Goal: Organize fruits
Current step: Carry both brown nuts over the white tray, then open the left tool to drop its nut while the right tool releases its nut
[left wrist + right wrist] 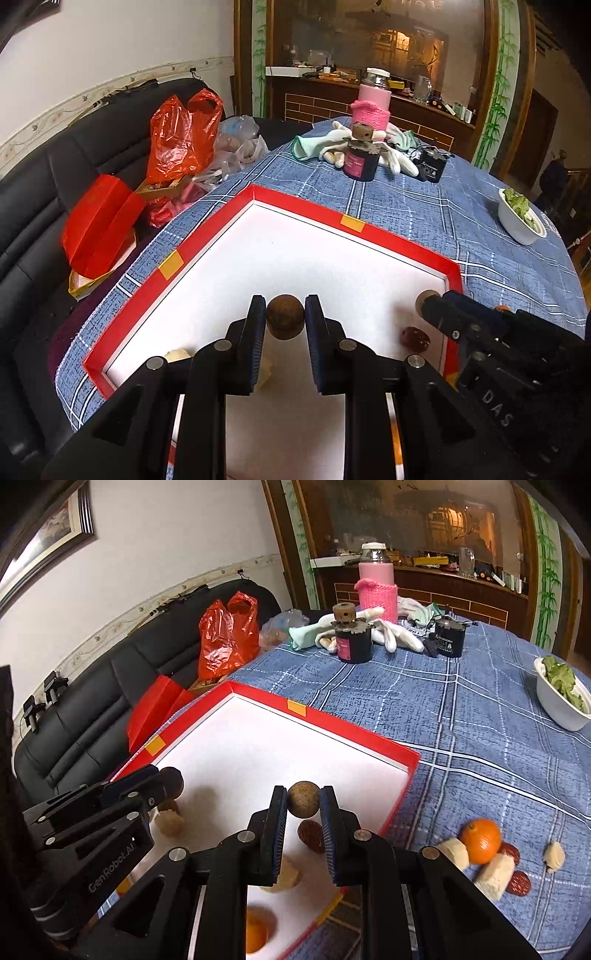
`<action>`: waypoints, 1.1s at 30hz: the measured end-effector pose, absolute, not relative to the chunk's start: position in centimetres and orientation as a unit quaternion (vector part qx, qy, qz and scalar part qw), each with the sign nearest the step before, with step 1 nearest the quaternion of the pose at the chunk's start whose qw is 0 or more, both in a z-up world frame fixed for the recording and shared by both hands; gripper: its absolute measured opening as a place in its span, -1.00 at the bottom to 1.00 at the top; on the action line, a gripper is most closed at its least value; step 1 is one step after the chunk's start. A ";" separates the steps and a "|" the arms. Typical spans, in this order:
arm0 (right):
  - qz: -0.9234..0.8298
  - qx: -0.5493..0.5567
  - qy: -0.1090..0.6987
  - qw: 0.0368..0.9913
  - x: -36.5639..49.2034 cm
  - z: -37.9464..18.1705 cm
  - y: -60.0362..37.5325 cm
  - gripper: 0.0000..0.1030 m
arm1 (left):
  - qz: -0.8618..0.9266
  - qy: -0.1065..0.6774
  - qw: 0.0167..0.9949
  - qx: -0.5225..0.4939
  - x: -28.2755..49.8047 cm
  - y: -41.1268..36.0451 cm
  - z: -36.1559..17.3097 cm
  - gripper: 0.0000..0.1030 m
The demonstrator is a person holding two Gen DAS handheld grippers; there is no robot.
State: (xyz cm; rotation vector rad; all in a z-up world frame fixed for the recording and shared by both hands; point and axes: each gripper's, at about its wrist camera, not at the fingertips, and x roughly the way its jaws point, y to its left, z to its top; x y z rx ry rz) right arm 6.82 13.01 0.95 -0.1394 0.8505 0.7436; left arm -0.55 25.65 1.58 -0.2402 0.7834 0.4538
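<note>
My left gripper (285, 317) is shut on a brown round fruit (285, 320) and holds it above the white floor of the red-rimmed box (207, 236). My right gripper (303, 804) is shut on a tan round fruit (303, 799) over the box's right part (325, 716). In the box lie a red date (309, 835), pale chunks (169, 821) and an orange (255, 934). On the blue cloth to the right lie an orange (480, 840), pale chunks (493, 875) and red dates (519, 884). Each gripper shows in the other's view (436, 306) (168, 782).
At the back of the table stand a dark jar (352, 642), a pink bottle (376, 587), white gloves (399, 635) and a black box (448, 640). A white bowl of greens (561, 698) sits at the right. A black sofa with red bags (225, 638) is left.
</note>
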 end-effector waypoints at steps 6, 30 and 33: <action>0.354 -0.073 0.411 0.837 7.4 0.1 14.3 -0.65 | 0.237 0.384 0.884 -0.122 -0.2 26.7 1.1 -0.62; 0.301 -0.033 0.367 0.880 5.5 3.4 3.0 0.06 | 0.269 0.339 0.893 -0.126 -3.6 24.4 3.2 0.49; 0.249 -0.021 0.369 0.895 6.2 3.0 -2.2 0.07 | 0.233 0.334 0.907 -0.111 -3.7 21.4 3.6 0.49</action>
